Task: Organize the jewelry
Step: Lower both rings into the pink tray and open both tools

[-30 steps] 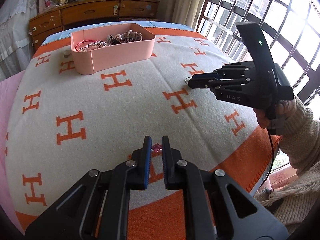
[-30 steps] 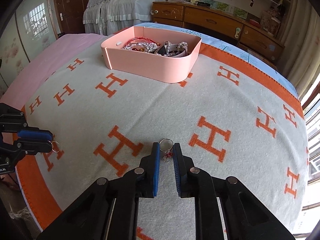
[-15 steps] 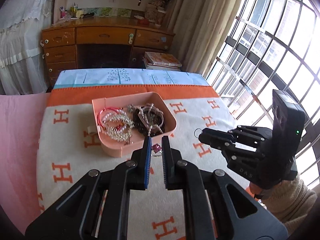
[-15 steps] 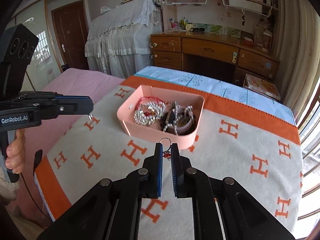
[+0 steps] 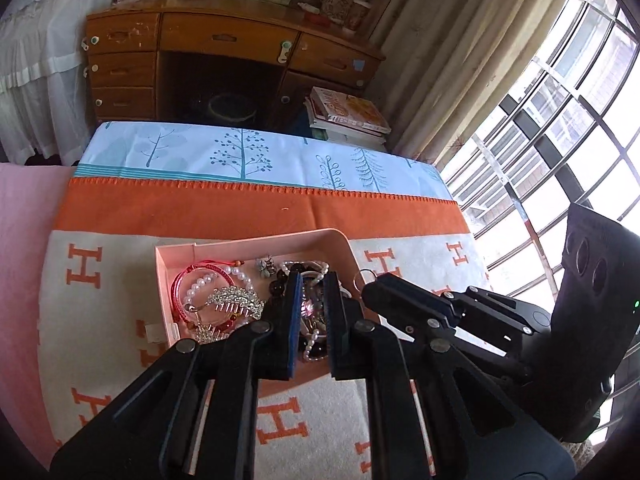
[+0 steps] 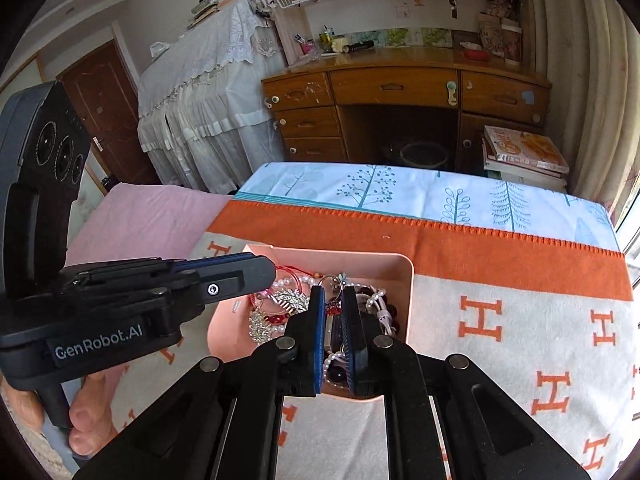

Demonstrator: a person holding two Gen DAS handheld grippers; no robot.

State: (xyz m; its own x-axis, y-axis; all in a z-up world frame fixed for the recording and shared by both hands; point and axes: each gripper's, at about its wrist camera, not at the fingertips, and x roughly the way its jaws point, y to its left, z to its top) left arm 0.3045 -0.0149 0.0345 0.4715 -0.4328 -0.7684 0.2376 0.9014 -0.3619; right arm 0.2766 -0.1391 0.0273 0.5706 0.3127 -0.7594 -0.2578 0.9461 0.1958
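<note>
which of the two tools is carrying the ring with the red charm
The right tool: a silver ring with a red charm hanging from it is pinched at its tips. The left tool pinches a ring with a pink stone instead.

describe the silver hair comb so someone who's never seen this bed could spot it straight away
Start at the orange and cream blanket with H letters, then find the pink tray on it. The silver hair comb lies in the tray's left half, beside a red cord bracelet and white pearls. It is the only leaf-shaped, sparkly piece with teeth; the rest are beads, cords and rings.
</note>
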